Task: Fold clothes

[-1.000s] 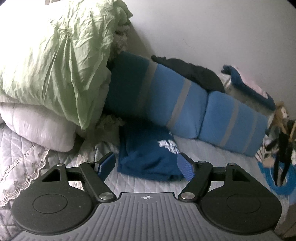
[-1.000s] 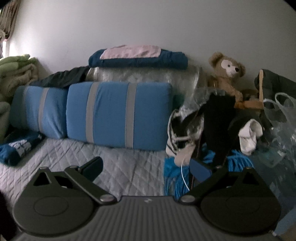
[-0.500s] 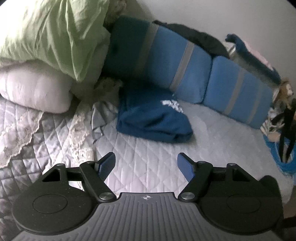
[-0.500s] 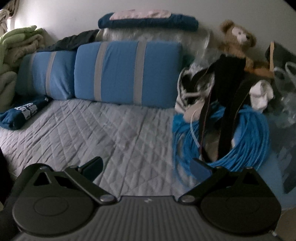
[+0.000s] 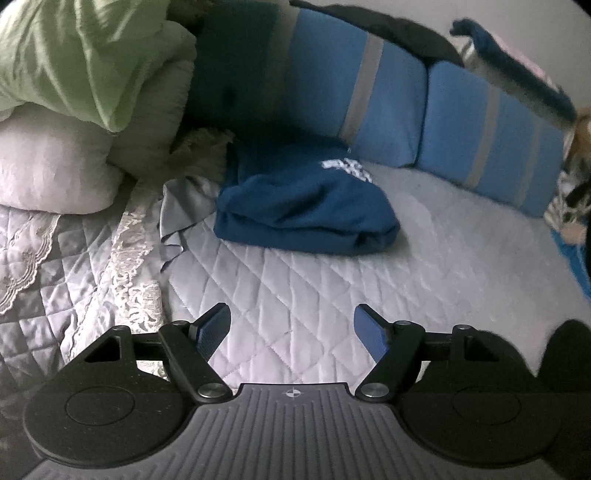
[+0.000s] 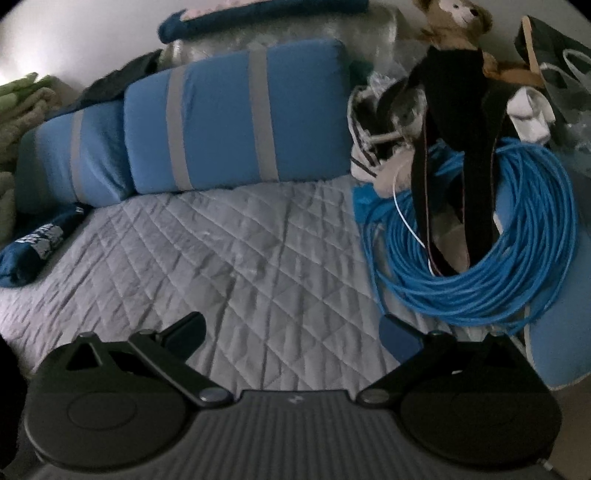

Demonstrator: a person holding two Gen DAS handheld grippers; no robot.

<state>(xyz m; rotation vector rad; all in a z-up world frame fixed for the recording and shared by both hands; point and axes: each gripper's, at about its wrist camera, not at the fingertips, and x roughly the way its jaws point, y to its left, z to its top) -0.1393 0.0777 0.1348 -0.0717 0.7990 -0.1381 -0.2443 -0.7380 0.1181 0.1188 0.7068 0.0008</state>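
A navy blue garment with white lettering (image 5: 303, 206) lies bunched on the grey quilted bedspread (image 5: 314, 288), close to the blue striped bolsters. My left gripper (image 5: 291, 328) hovers open over bare quilt, short of the garment, with nothing between its blue pads. In the right wrist view the same garment (image 6: 33, 247) shows at the far left edge. My right gripper (image 6: 291, 332) stands open over the quilt (image 6: 229, 258), empty, well to the right of the garment.
Two blue bolsters with grey stripes (image 6: 229, 114) line the wall. A green duvet (image 5: 74, 55) and white pillow (image 5: 51, 170) pile up at left. A coil of blue cable (image 6: 480, 240), black straps, a shoe and a teddy bear (image 6: 454, 22) crowd the right side.
Both grippers have sunk toward the bed and tipped downward; the wall has left view and more quilt shows. The garment now lies higher in the left view. Jaws unchanged.
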